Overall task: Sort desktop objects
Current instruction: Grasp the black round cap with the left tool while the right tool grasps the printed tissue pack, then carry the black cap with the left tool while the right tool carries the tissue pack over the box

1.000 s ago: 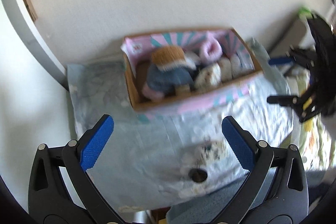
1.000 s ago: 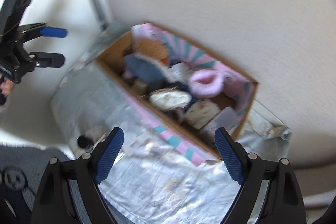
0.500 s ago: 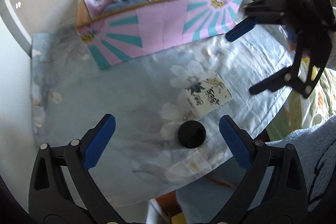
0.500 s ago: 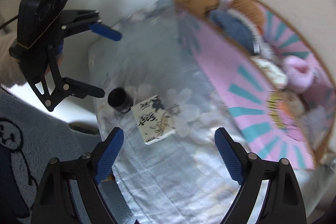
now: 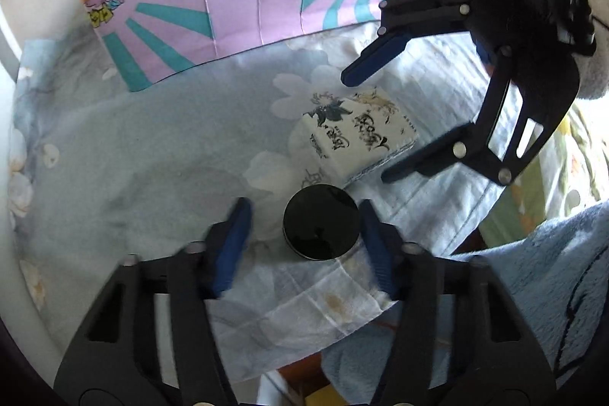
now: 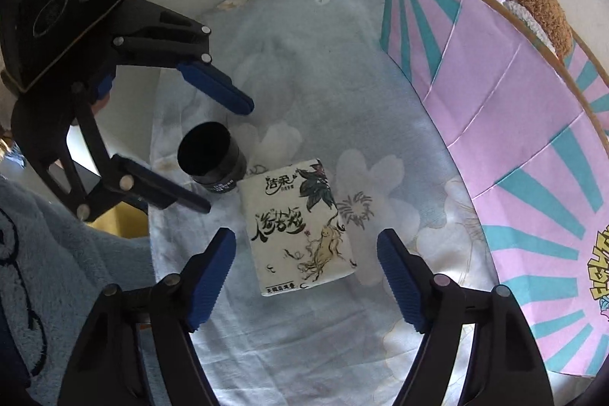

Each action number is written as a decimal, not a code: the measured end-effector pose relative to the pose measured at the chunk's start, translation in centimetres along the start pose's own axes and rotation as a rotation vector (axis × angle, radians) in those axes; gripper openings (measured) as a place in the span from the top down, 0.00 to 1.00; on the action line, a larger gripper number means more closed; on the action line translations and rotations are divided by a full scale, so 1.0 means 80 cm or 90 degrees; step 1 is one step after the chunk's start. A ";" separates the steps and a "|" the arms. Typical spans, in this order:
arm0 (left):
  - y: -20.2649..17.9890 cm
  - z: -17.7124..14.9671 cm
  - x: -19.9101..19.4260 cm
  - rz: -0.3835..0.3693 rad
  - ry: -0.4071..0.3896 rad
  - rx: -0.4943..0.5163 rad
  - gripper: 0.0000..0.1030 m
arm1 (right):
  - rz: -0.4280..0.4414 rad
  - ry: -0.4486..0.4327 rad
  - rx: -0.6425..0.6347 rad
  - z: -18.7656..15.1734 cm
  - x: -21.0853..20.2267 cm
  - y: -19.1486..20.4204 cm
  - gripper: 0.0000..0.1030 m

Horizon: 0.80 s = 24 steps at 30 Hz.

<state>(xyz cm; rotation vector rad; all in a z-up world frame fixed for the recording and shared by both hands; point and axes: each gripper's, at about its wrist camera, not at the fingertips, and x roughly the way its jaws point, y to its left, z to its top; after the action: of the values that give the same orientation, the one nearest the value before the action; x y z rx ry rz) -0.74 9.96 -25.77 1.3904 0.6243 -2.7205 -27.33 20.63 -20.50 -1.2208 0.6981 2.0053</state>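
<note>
A black round jar (image 5: 321, 222) stands on the flowered cloth, between the fingers of my left gripper (image 5: 304, 242). Its jaws are closing: the right pad (image 5: 375, 246) is at the jar's side and the left pad still stands off. Just beyond the jar lies a white tissue pack (image 6: 300, 227) printed with black writing. My right gripper (image 6: 304, 236) straddles it, jaws closing, with a gap on both sides. The right wrist view shows the jar (image 6: 209, 155) within the left gripper (image 6: 222, 156). The left wrist view shows the pack (image 5: 357, 136) under the right gripper (image 5: 373, 124).
A pink and teal cardboard box (image 5: 247, 6) (image 6: 514, 139) stands behind, with a brown-headed plush toy (image 6: 540, 6) inside. A pale blue cloth (image 5: 133, 158) covers the table up to white walls. A person's fleecy blue sleeve (image 6: 38, 253) is at the near edge.
Both grippers came down to the table. The left jaws narrowed sharply around the black jar, the right jaws narrowed over the tissue pack. The box now shows side-on.
</note>
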 end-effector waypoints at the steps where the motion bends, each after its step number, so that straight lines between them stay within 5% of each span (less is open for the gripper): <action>1: -0.001 0.000 0.000 0.000 -0.001 0.004 0.57 | -0.003 0.000 -0.003 0.000 0.001 0.001 0.37; 5: -0.004 0.001 0.000 -0.008 0.003 0.020 0.68 | -0.001 0.001 -0.013 0.003 0.003 0.002 0.55; 16: -0.001 0.024 -0.021 -0.020 0.022 -0.002 0.68 | -0.013 -0.024 0.054 0.009 -0.021 -0.008 0.55; 24: 0.015 0.100 -0.079 -0.042 -0.011 -0.057 0.68 | 0.012 -0.056 0.185 0.022 -0.096 -0.017 0.55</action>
<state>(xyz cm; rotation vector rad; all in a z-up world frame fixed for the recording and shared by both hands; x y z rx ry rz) -2.88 5.00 -17.03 1.3480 0.7936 -2.7133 -24.71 20.67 -12.96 -0.9529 0.9226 1.8806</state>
